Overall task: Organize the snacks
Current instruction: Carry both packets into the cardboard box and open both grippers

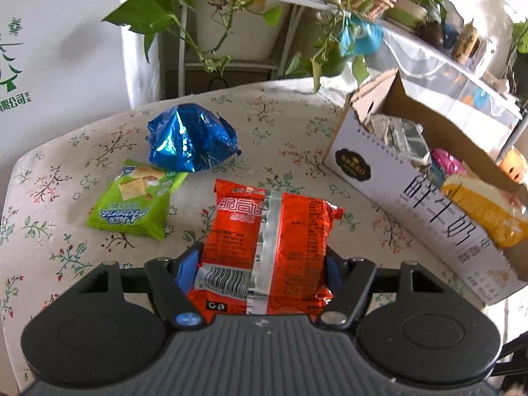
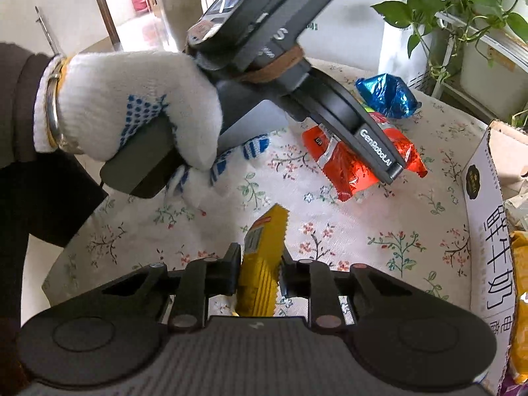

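Note:
My left gripper (image 1: 260, 259) is shut on a red snack packet (image 1: 274, 227), gripped across its lower half with the silver back seam facing me. The right wrist view shows that same gripper (image 2: 391, 166), held by a white-gloved hand (image 2: 132, 99), with the red packet (image 2: 346, 171) over the floral cloth. My right gripper (image 2: 260, 260) is shut on a narrow yellow packet (image 2: 264, 231) standing on edge between its fingers. A blue foil packet (image 1: 191, 138) and a green cracker packet (image 1: 132, 198) lie on the cloth beyond the left gripper.
A white cardboard box (image 1: 379, 178) with open flaps stands at the right of the round table (image 1: 66, 231), holding an orange-and-yellow packet (image 1: 485, 211), a pink one (image 1: 448, 161) and others. Potted plants (image 1: 198, 33) on a rack stand behind the table's far edge.

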